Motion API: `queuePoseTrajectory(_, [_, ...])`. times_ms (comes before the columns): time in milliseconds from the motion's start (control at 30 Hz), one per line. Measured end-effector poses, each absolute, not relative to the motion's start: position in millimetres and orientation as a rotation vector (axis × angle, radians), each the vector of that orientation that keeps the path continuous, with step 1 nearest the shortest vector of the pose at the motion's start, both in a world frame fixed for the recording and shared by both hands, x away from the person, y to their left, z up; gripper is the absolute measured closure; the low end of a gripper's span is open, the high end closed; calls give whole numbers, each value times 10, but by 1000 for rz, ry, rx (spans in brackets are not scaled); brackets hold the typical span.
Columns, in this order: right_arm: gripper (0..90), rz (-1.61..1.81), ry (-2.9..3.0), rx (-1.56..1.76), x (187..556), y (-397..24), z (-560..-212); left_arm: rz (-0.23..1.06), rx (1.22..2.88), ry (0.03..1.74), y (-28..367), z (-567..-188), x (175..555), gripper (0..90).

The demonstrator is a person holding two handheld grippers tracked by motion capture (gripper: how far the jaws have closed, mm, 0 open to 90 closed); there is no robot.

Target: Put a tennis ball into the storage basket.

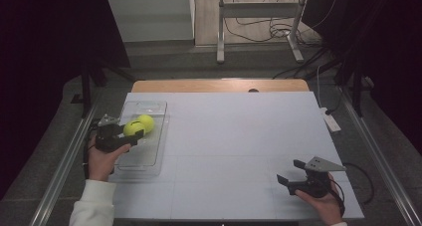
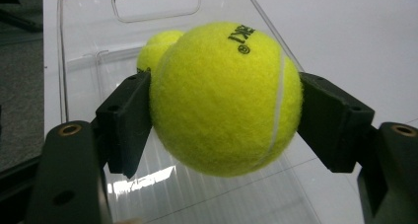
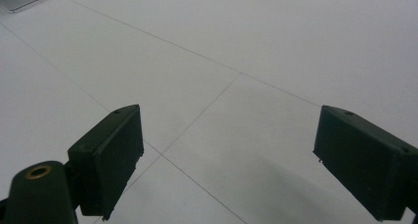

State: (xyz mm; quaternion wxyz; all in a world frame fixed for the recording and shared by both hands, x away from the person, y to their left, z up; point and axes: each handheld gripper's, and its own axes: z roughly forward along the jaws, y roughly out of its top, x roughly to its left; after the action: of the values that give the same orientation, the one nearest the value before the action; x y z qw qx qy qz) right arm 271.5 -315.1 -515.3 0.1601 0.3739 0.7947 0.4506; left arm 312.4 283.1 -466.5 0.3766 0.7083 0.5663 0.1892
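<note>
A tennis ball [image 2: 224, 98] is clamped between the two black jaws of the left gripper [image 1: 128, 135], and it is held just above the clear plastic tray [image 1: 149, 161] that lies at the left side of the white table [image 1: 239, 136]. A second tennis ball [image 1: 146, 121] is seen inside the tray, just behind the held one and apparently touching it. The step in hand is judged to be the placing of the held ball into the tray, or possibly its lifting out; this cannot be decided from the pictures. If it is placing, a small lowering is needed next, and then the jaws must be opened without pushing the other ball. The left hand [image 1: 102, 159] is reached forward over the near left edge of the tray, with the gripper pointed roughly level. The right gripper [image 1: 298, 175] is held low over the bare table at the near right, its jaws spread wide and nothing between them.
</note>
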Motion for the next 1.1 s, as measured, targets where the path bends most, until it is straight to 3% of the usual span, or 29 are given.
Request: queuePoseTrajectory(1100, [118,1288,2273,1069,2718,-3150,-5155,403,1942,1534,2874,-4821,3196,270])
